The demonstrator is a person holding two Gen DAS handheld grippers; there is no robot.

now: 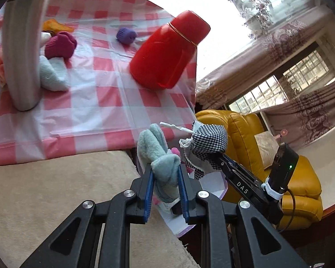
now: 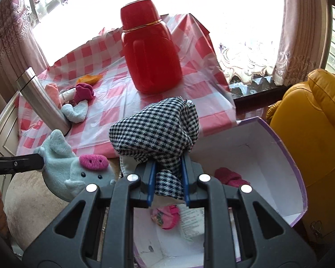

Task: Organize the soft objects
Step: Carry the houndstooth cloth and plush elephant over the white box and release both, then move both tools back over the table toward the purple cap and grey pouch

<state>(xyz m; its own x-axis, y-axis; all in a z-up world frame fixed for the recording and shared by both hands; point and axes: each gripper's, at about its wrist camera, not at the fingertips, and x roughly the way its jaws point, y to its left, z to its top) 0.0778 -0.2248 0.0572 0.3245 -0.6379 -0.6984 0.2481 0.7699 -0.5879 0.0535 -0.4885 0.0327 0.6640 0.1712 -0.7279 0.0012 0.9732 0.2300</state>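
While the left gripper (image 1: 166, 179) pinched a pale blue plush toy (image 1: 160, 156) low in the frame's centre, the right gripper (image 2: 168, 179) clamped a houndstooth pouch (image 2: 158, 129) above a white box (image 2: 268, 156) holding a magenta sock (image 2: 231, 176). Beyond, on the checked tablecloth (image 2: 114, 109), stood a red flask (image 2: 149, 55); a steel bottle (image 2: 42, 98) and more socks (image 2: 78, 102) lay at left.

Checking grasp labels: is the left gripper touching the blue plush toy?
Touching. In the left wrist view the left gripper has both blue pads pressed against the blue plush toy, pinching it; the right wrist view also shows a finger at the toy.
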